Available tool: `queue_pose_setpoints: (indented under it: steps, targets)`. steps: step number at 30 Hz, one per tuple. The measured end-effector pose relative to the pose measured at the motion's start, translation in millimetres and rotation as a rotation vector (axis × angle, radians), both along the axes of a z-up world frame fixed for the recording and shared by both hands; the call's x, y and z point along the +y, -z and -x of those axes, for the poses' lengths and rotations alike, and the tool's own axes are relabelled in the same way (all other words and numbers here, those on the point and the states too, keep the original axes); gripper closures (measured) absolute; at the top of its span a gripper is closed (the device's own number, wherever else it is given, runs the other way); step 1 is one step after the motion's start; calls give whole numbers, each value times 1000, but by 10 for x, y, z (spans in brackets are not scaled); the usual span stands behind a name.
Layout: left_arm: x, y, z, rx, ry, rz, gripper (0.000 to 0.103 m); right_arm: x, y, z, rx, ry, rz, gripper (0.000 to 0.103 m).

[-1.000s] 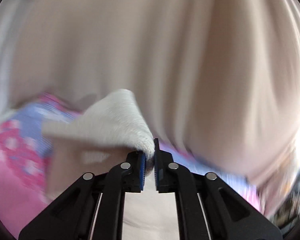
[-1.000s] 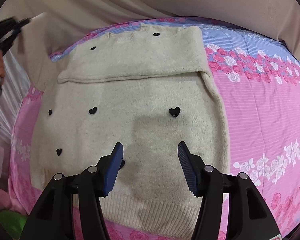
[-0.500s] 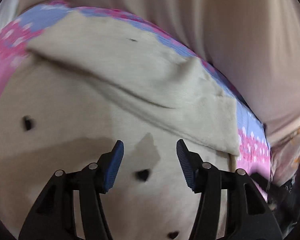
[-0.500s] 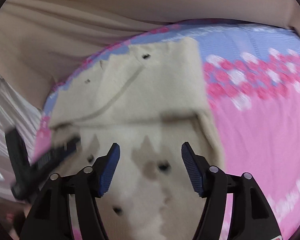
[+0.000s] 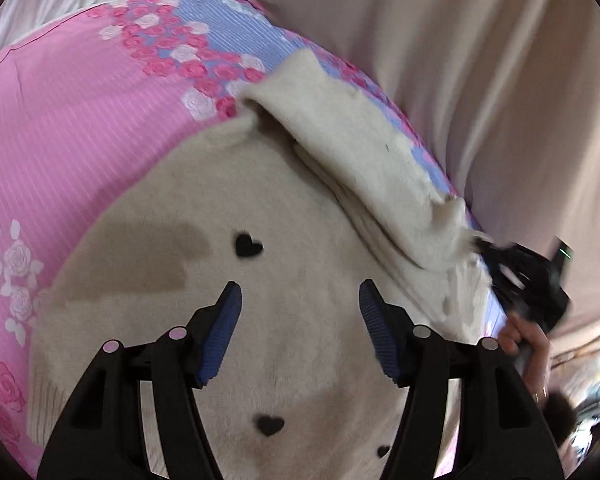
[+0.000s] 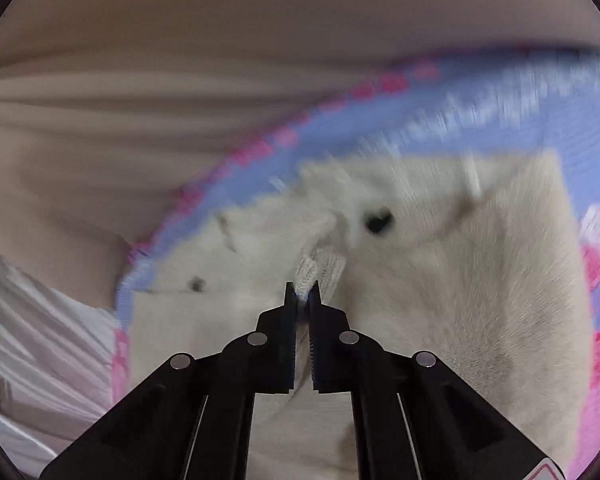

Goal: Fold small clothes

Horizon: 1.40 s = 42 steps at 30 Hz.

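A cream knit sweater [image 5: 300, 216] with small black hearts lies flat on a pink and blue floral sheet [image 5: 80, 112], one sleeve [image 5: 360, 152] folded across its top. My left gripper [image 5: 300, 292] is open and empty just above the sweater's body. My right gripper [image 6: 302, 292] is shut on the ribbed cuff [image 6: 320, 270] of the sweater [image 6: 460, 280] near its top edge. It also shows at the right of the left wrist view [image 5: 528, 276], with the hand that holds it.
A beige curtain [image 5: 480, 60] hangs behind the bed's far edge and also fills the top of the right wrist view [image 6: 180, 100]. White pleated cloth [image 6: 40, 340] lies off the bed at the left. The sheet extends to the left of the sweater.
My left gripper let go of the sweater's sleeve, opened and swung over the body. My right gripper moved forward to the top of the sweater and closed on the ribbed cuff.
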<state>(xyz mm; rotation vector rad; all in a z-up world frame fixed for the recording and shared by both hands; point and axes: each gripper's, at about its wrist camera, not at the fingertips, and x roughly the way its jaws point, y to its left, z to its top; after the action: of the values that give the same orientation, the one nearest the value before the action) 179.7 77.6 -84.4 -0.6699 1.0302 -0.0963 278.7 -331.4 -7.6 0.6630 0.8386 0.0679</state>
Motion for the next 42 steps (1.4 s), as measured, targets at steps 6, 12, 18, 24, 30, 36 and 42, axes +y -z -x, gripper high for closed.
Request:
queue_pose_setpoints:
  steps: [6, 12, 18, 24, 30, 36, 42]
  targets:
    - [151, 112, -562, -10, -65, 207, 36, -470, -180, 587, -6, 113, 57, 98]
    - [194, 619, -1220, 141, -198, 406, 43, -555, 10, 515, 74, 98, 72, 98]
    - [426, 406, -1235, 49, -326, 470, 83, -588, -170, 662, -2, 122, 76, 98]
    - [237, 535, -1356, 112, -204, 373, 83, -741, 591, 897, 210, 162, 113, 98]
    - [270, 454, -1240, 134, -192, 332, 76, -823, 471, 1046, 190, 177, 78, 86]
    - [276, -55, -1150, 12, -113, 206, 58, -905, 310, 578, 197, 93, 78, 49]
    - [361, -42, -1246, 20, -129, 205, 56, -810, 263, 322, 159, 62, 151, 95]
